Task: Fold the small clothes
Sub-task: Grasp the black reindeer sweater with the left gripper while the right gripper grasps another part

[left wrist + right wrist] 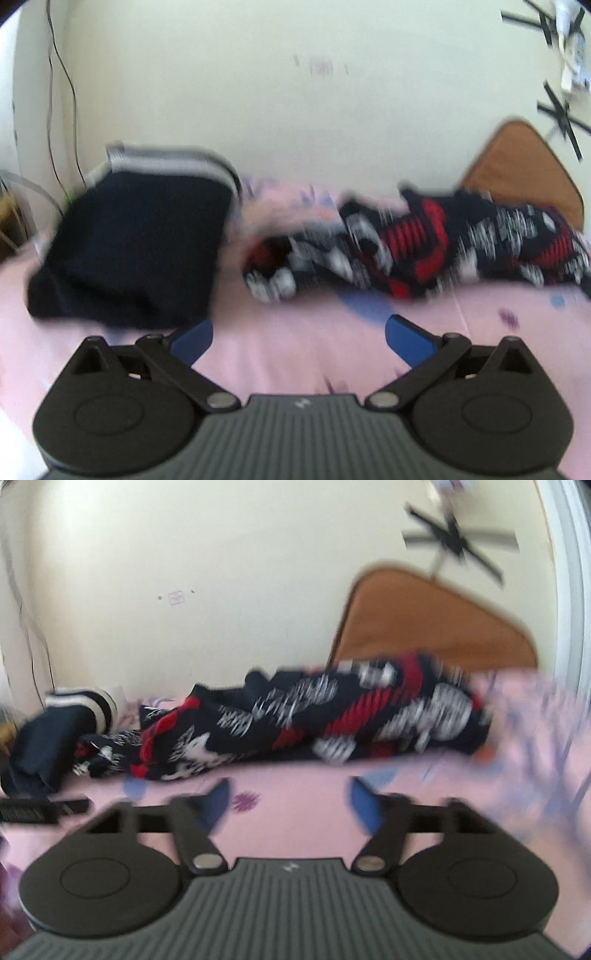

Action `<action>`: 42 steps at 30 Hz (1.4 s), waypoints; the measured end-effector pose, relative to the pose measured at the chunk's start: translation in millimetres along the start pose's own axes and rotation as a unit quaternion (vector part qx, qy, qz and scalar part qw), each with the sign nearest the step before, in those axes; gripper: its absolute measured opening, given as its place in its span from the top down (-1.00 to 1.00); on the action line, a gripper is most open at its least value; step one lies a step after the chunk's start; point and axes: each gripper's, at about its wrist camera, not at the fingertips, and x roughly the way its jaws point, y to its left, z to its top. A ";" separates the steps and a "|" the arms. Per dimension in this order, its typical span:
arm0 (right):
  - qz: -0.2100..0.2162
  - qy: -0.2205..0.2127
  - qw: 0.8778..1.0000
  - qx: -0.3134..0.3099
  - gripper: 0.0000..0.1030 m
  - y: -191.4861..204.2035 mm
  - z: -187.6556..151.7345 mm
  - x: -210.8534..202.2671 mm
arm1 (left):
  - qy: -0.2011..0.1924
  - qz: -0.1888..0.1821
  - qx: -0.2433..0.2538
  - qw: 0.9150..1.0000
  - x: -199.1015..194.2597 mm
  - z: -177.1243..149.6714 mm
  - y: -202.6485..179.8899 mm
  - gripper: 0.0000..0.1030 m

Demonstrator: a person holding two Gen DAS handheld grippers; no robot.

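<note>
A crumpled navy garment with red and white print (pixel 424 247) lies on the pink bed sheet (pixel 295 354), ahead and to the right of my left gripper (pixel 299 332). A folded dark navy garment with a striped band (pixel 129 251) lies ahead to the left. My left gripper is open and empty above the sheet. In the right wrist view the printed garment (pixel 295 723) lies straight ahead and the navy garment (pixel 55 731) at far left. My right gripper (pixel 288 797) is open and empty. Both views are blurred.
A cream wall (pixel 258 92) rises behind the bed. A brown cushion (pixel 424 624) leans on it at the right. Black cables (pixel 62 92) hang at the left. A black flat object (pixel 40 810) lies on the sheet at the left.
</note>
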 end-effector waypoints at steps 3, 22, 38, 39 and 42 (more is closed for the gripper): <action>-0.011 -0.016 0.999 -0.039 -0.05 -15.7 37.6 3.7 | -0.025 -0.014 0.030 0.999 -2.3 27.9 -9.9 -0.99; 0.009 0.150 0.987 -0.052 0.84 -89.6 85.9 178.2 | 0.057 -0.133 0.105 0.984 46.3 27.9 -69.0 0.63; 0.092 0.088 0.982 -0.139 -0.42 -43.8 40.2 -7.2 | 0.066 -0.161 0.069 0.982 -21.1 -6.6 -4.1 0.08; 0.087 0.067 0.985 -0.136 -0.50 -47.8 48.6 -9.0 | 0.050 -0.159 0.075 0.983 -25.9 -4.7 -6.0 -0.06; 0.079 0.045 0.991 -0.096 -0.65 -63.4 70.9 0.6 | -0.002 -0.147 0.095 0.984 -41.1 -1.4 -11.8 -0.78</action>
